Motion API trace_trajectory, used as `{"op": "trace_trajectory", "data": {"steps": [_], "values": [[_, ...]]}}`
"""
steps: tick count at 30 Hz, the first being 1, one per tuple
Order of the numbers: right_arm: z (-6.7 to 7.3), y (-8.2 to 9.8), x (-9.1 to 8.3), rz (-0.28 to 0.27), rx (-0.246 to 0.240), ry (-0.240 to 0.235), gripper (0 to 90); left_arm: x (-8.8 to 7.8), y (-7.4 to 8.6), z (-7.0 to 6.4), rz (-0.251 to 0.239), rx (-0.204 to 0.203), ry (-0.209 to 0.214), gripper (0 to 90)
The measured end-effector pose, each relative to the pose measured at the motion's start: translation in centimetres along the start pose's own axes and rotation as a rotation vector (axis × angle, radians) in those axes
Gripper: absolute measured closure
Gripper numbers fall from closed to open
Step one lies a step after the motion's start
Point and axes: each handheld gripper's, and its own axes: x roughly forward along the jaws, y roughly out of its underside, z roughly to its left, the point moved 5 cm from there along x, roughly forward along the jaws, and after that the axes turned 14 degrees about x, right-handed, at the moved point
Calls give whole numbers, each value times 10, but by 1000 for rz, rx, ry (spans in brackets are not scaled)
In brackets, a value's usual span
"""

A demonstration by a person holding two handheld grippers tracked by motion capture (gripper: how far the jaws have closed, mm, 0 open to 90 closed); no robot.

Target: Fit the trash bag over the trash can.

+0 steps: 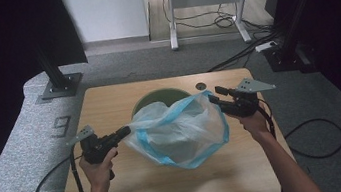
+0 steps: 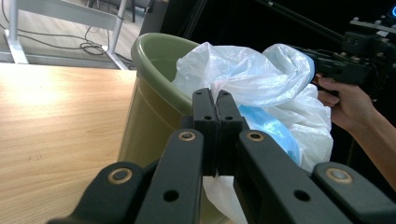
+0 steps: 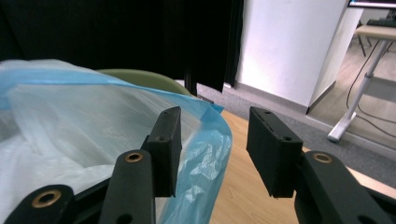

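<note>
So the left gripper (image 1: 124, 132) is pinching the plastic bag (image 1: 183, 130) by its edge, jaws clamped tight on the film, while the right gripper (image 1: 213, 95) is sitting with its jaws apart next to the blue rim – the film's in the gap but nothing's pressing on it. The bag is hanging over the green bin (image 2: 152, 100) on the table (image 1: 109, 104). My worry: with only one corner pinned, the mouth could be sagging shut or sliding off the bin – thin film slips easily.
</note>
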Motion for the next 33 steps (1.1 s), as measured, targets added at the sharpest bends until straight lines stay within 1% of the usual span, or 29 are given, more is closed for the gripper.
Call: {"op": "trace_trajectory", "data": {"steps": [2, 4, 6, 10, 11, 13, 15, 17, 18, 19, 21, 24, 27, 28, 29, 31, 33], "values": [[-2, 3, 5, 18, 8, -9, 538, 1, 0, 0, 0, 0, 1, 894], [-4, 5, 10, 33, 13, -8, 534, 1, 0, 0, 1, -2, 2, 894], [-7, 7, 14, 49, 37, -29, 534, 2, 0, 0, 2, -1, 4, 894], [-10, 10, 20, 71, 47, -37, 547, 2, 0, 0, 3, -2, 3, 894], [-11, 12, 23, 81, 54, -44, 565, 2, -1, 1, 2, -2, 3, 894], [-11, 13, 25, 82, 67, -60, 591, 2, 0, 1, 2, -3, 3, 894], [-10, 13, 27, 78, 60, -67, 623, 2, 0, 1, 3, -5, 2, 894], [-8, 13, 28, 77, 53, -74, 695, 3, 0, 0, 2, -6, 3, 894], [-8, 13, 28, 77, 53, -74, 695, 3, 0, 0, 2, -6, 3, 894], [-6, 14, 29, 89, 40, -76, 781, 3, 0, 1, 2, -4, 3, 894], [-6, 16, 31, 102, 23, -52, 877, 3, -1, 1, 0, -6, 2, 894], [-5, 17, 34, 114, 18, -27, 888, 3, -2, 0, 8, 3, -2, 894], [-7, 15, 35, 104, 18, 5, 888, 2, -5, 2, 1, 8, -5, 894], [-7, 15, 35, 104, 18, 5, 888, 2, -5, 2, 1, 8, -5, 894], [-10, 11, 35, 92, 30, 30, 889, 2, -9, 4, 1, 10, -9, 894], [-12, 8, 36, 82, 47, 53, 889, 2, -13, 7, 1, 10, -15, 894], [-14, 5, 38, 75, 52, 75, 890, 2, -17, 10, 5, 14, -22, 894]]}}
